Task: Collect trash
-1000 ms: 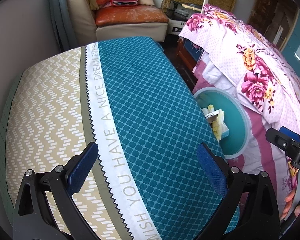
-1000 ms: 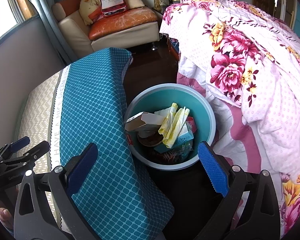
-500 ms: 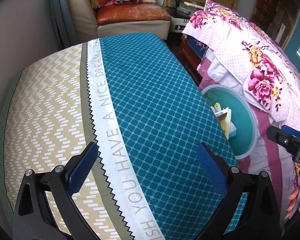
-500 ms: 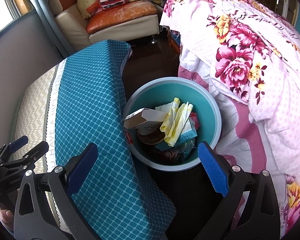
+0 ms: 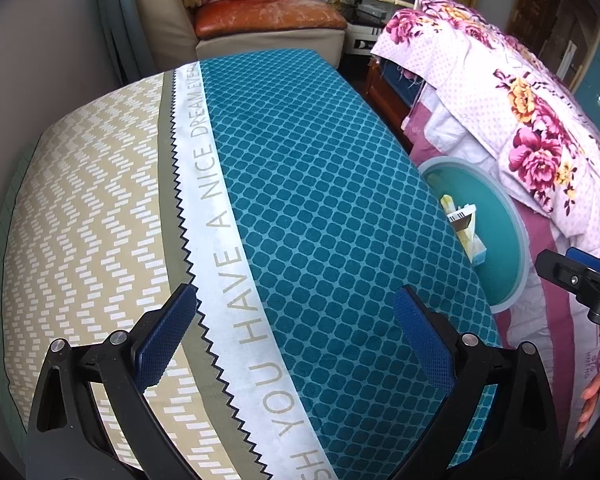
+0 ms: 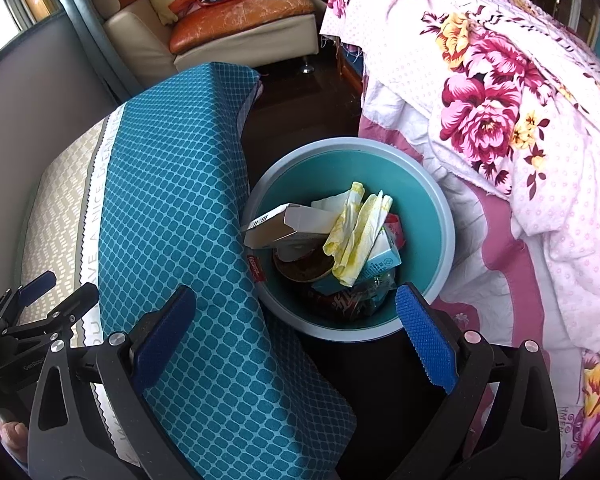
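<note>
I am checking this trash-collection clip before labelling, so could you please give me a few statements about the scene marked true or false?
1. The right gripper is open and holds nothing. True.
2. The teal bin is empty. False: it holds a cardboard box, yellow-stained paper and other rubbish.
3. The bin stands between the patterned cover and the floral quilt. True.
4. The left gripper is shut on a wrapper. False: it is open and empty above the cover.

Right gripper point(image 6: 296, 342) spread empty above teal bin point(image 6: 440, 216), yellowed tissues point(image 6: 358, 236) inside
</note>
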`<state>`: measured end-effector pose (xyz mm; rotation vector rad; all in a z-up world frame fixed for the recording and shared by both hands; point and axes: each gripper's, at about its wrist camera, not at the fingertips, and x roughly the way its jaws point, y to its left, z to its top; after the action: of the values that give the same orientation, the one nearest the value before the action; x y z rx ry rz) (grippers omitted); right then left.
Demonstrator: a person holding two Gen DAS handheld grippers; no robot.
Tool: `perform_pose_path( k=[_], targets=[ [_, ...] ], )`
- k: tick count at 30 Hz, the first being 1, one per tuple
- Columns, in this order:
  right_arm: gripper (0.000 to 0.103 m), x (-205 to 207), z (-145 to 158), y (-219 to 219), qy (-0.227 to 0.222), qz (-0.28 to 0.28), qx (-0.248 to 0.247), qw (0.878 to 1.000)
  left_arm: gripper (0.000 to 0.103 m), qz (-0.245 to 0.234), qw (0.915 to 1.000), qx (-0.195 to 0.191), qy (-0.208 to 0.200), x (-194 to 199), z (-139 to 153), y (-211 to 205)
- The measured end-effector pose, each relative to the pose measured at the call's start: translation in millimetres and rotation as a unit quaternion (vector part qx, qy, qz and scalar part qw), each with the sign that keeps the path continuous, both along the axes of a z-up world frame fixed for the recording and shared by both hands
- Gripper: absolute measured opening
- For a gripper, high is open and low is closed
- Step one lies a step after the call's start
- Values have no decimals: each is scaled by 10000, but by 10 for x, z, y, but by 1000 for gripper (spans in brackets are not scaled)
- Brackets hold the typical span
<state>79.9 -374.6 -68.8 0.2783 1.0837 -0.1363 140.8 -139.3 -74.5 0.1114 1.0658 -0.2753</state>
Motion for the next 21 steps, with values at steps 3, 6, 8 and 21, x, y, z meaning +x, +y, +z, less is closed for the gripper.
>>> perform_pose_path(
  k=[3,6,8,21],
  targets=[
    [96,21,-23,7,35,2,3,10000,99,28,10000,-5,18,2,-27,33],
    [96,35,-36,23,51,16,-7,10000,99,40,10000,-2,52,16,-61,47],
    [96,44,-46,37,63,27,-12,10000,99,40,10000,1,64,15,-79,69],
    [96,60,-71,70,138,71,-78,9998,99,35,10000,52,40,2,-106,85]
  ],
)
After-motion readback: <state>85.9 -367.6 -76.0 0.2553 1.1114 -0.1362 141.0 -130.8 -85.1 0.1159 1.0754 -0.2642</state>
